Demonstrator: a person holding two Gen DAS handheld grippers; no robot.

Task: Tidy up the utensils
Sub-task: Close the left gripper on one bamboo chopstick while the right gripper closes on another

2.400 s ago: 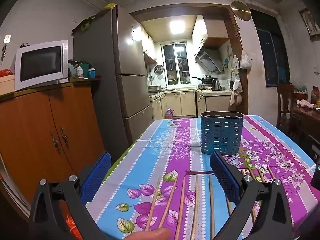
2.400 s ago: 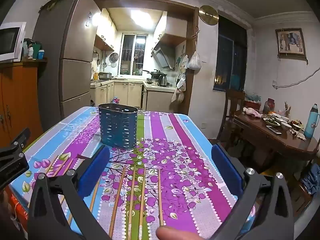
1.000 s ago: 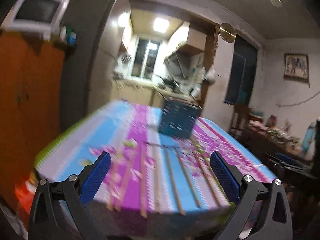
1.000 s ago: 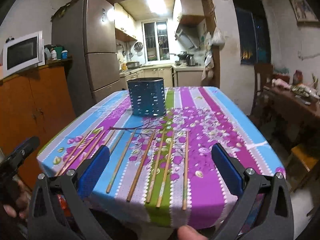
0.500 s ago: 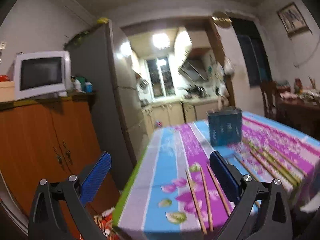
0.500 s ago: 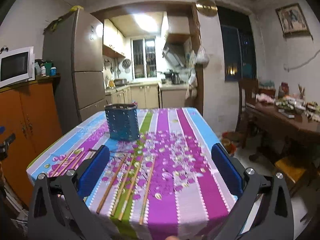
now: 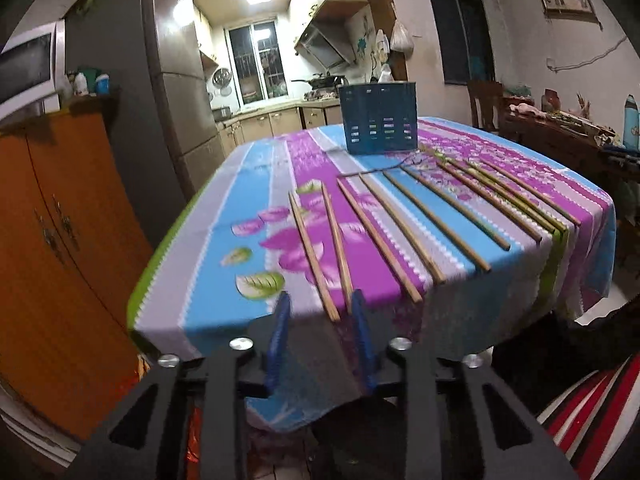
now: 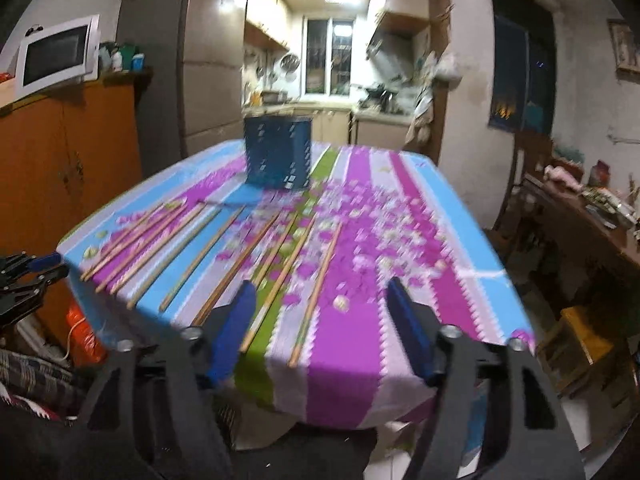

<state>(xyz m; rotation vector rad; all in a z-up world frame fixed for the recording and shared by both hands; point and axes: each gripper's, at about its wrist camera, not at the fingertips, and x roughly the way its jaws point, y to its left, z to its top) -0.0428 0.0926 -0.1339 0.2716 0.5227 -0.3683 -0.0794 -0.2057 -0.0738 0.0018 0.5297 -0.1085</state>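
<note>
Several wooden chopsticks (image 7: 412, 216) lie side by side near the front edge of a table with a flowered cloth (image 7: 248, 208); they also show in the right wrist view (image 8: 224, 248). A blue slotted utensil holder (image 7: 378, 118) stands upright behind them, also seen in the right wrist view (image 8: 278, 152). My left gripper (image 7: 320, 308) is partly closed and empty, its tips just before the near ends of the two leftmost chopsticks (image 7: 324, 248). My right gripper (image 8: 320, 296) is open and empty at the front edge, astride the rightmost chopsticks (image 8: 316, 284).
An orange cabinet (image 7: 52, 208) with a microwave (image 8: 56, 54) and a grey fridge (image 7: 176, 92) stand left of the table. A dark wooden side table (image 8: 592, 224) with clutter and a chair (image 7: 484, 100) stand to the right. The kitchen lies behind.
Both grippers have pulled back and dropped to the table's front edge. The left jaws have narrowed a lot and the right jaws have narrowed somewhat.
</note>
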